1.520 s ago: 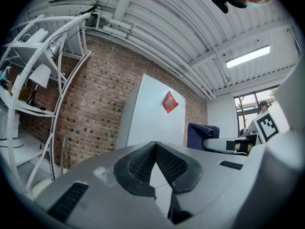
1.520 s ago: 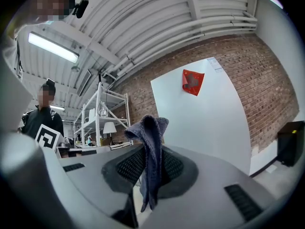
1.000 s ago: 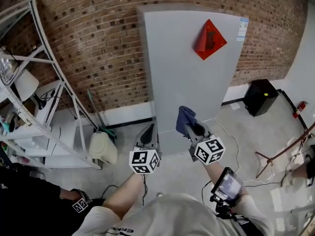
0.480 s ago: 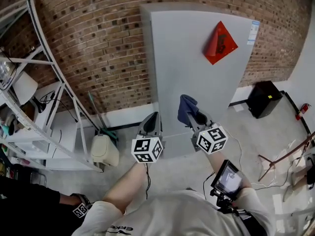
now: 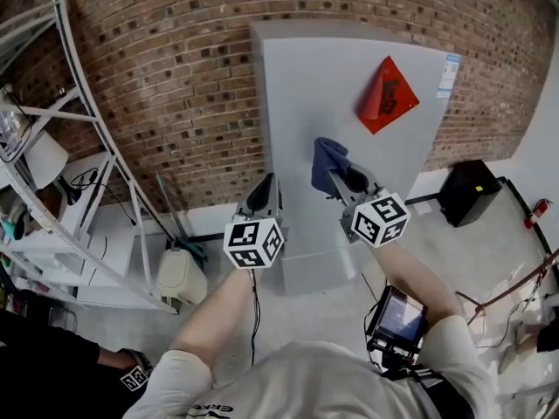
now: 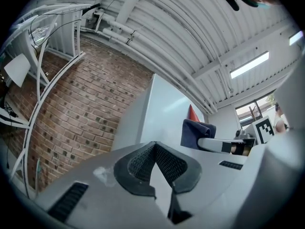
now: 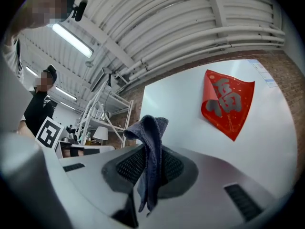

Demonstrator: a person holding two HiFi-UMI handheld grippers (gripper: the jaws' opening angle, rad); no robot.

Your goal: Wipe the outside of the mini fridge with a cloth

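The grey mini fridge (image 5: 349,112) stands against the brick wall, a red diamond sticker (image 5: 387,94) on its door. My right gripper (image 5: 336,180) is shut on a dark blue cloth (image 5: 327,162), held up close to the fridge door; in the right gripper view the cloth (image 7: 151,142) hangs pinched between the pads, with the sticker (image 7: 228,104) beyond. My left gripper (image 5: 265,190) is beside it near the fridge's left edge, shut with nothing in it. In the left gripper view the jaws (image 6: 155,149) are closed, and the cloth (image 6: 197,133) shows to the right.
A white metal shelf rack (image 5: 70,147) with lamps and clutter stands at left. A cream bag (image 5: 182,276) and a broom lean by the wall. A black box (image 5: 472,190) sits on the floor right of the fridge. A phone (image 5: 399,317) hangs at the person's waist.
Both grippers have risen and moved closer to the fridge door. The right one has carried the cloth higher up the door, towards the red sticker.
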